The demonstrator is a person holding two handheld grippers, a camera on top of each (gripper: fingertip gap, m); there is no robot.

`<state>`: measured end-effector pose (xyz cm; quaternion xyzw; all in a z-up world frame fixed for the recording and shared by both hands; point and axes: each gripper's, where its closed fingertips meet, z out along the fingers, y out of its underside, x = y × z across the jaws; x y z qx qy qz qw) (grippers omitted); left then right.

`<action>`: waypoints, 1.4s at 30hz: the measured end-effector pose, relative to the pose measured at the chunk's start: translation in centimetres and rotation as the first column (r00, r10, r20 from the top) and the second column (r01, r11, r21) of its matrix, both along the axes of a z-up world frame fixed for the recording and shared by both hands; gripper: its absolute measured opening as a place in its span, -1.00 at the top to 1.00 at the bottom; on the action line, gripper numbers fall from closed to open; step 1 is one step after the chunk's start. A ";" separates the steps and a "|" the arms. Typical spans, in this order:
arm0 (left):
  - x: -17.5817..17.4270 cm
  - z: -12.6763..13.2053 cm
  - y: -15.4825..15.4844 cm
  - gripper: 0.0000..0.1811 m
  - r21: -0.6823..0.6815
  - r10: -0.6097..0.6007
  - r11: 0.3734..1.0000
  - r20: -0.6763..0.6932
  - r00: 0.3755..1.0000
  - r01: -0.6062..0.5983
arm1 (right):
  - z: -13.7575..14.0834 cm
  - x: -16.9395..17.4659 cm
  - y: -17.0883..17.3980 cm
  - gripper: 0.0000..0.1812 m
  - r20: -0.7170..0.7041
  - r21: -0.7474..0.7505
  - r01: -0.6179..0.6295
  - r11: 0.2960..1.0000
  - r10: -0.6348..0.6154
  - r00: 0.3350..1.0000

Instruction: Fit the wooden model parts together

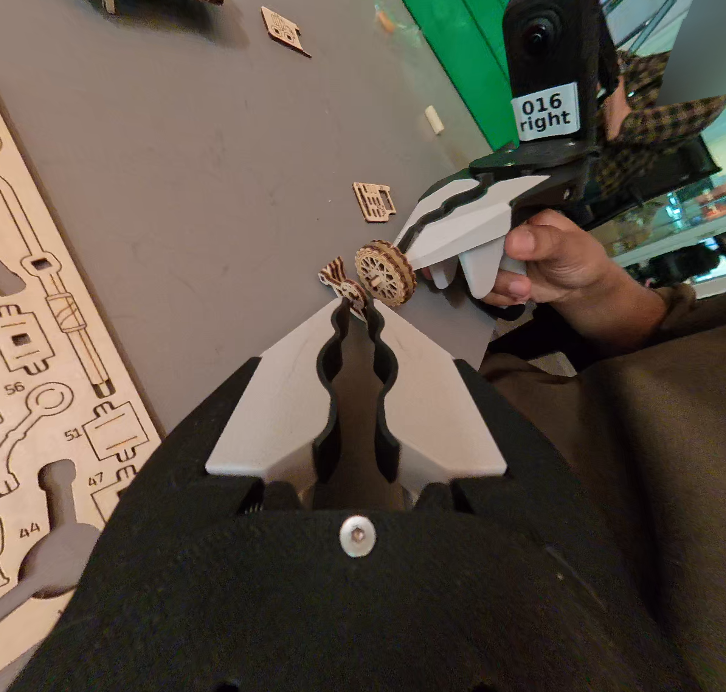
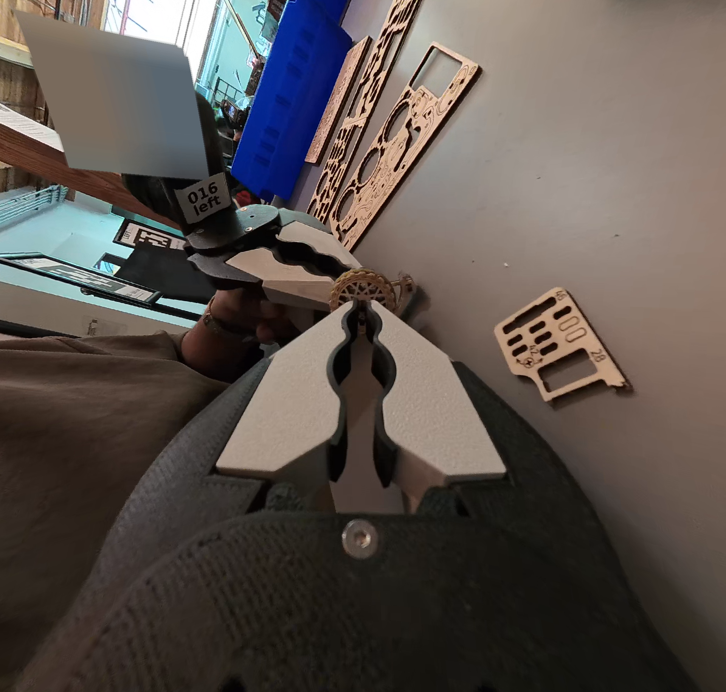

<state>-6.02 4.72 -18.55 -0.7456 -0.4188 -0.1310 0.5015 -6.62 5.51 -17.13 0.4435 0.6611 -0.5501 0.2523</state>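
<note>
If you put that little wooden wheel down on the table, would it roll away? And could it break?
The wooden wheel is round with a toothed rim, so on its edge it would probably roll a little, then tip flat. Its thin cut-out spokes look delicate, so hard squeezing by the right gripper might snap them. Being thin wood, it is likely very light.

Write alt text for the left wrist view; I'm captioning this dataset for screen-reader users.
The left gripper pinches a small wooden bracket piece beside a spoked wooden wheel held by the right gripper, above a grey table. A laser-cut part sheet lies at left.
</note>
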 end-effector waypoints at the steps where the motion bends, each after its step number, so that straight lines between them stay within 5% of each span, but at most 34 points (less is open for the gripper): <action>1: 0.1 0.1 0.0 0.93 0.015 -0.002 1.000 0.009 1.000 0.002 | 0.0 0.0 0.0 1.00 -0.003 0.004 -0.001 1.000 0.001 1.000; 42: 1.4 2.5 0.8 0.92 0.220 -0.079 0.973 0.038 0.996 0.069 | 1.7 0.7 -0.1 1.00 -0.019 -0.122 -0.055 0.991 0.053 0.998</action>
